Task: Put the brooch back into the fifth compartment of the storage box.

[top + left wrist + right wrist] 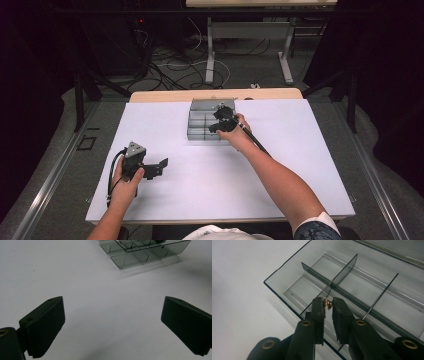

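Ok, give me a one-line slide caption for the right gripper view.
Right gripper pinches a small gold-coloured piece above a divider in the clear compartment box.

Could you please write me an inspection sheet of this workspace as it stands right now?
Surface: white table, bare around the box.
Job's things: clear divided box at the far middle; small gold-coloured piece held over a divider.
Clutter: nothing seen.
Grippers: left gripper open, low over the table; right gripper shut on the piece above the box.
Cables: black cable loops from the left gripper; floor cables beyond the table.
Surroundings: dark curtains, second table's legs behind.
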{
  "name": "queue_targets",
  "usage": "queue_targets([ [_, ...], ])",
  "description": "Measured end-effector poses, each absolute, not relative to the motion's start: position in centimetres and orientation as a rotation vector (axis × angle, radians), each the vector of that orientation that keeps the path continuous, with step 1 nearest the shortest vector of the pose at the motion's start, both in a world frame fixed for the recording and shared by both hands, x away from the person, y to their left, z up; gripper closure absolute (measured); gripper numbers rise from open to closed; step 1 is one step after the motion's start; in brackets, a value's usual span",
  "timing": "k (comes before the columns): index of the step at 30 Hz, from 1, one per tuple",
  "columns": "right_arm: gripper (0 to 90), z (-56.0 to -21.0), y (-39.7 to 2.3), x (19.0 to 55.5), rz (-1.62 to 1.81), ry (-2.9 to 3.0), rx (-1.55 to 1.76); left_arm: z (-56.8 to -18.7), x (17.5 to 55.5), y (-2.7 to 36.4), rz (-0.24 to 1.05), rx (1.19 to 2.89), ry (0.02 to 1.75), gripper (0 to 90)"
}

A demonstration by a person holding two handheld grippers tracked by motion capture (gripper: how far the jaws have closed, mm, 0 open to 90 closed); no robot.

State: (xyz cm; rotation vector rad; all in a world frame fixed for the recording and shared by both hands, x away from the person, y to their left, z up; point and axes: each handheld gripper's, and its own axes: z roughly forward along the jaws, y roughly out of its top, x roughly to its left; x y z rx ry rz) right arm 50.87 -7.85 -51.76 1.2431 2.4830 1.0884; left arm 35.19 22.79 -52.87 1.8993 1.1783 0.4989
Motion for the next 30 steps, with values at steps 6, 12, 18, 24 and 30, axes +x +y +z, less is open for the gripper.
queue_targets([
  [6, 80.2, -52.3, -7.5, 50.9, 1.081, 2.481, 1.242, -52.9, 35.2, 22.8, 0.499, 1.9, 1.178, 5.2],
  [12, 80.1, -52.6, -7.4, 51.0, 1.027, 2.508, 1.237, -52.9, 35.2, 22.8, 0.497, 1.903, 1.177, 5.2],
  [18, 80.0, -53.0, -7.2, 51.2, 1.063, 2.481, 1.238, -53.0, 35.2, 22.7, 0.498, 1.884, 1.185, 5.2],
  [24, 78.9, -53.1, -7.3, 51.4, 1.047, 2.492, 1.239, -53.0, 35.4, 22.8, 0.503, 1.891, 1.177, 5.3],
  [30, 77.3, -53.1, -7.5, 51.6, 1.055, 2.482, 1.241, -53.0, 35.4, 22.6, 0.479, 1.891, 1.188, 5.3],
])
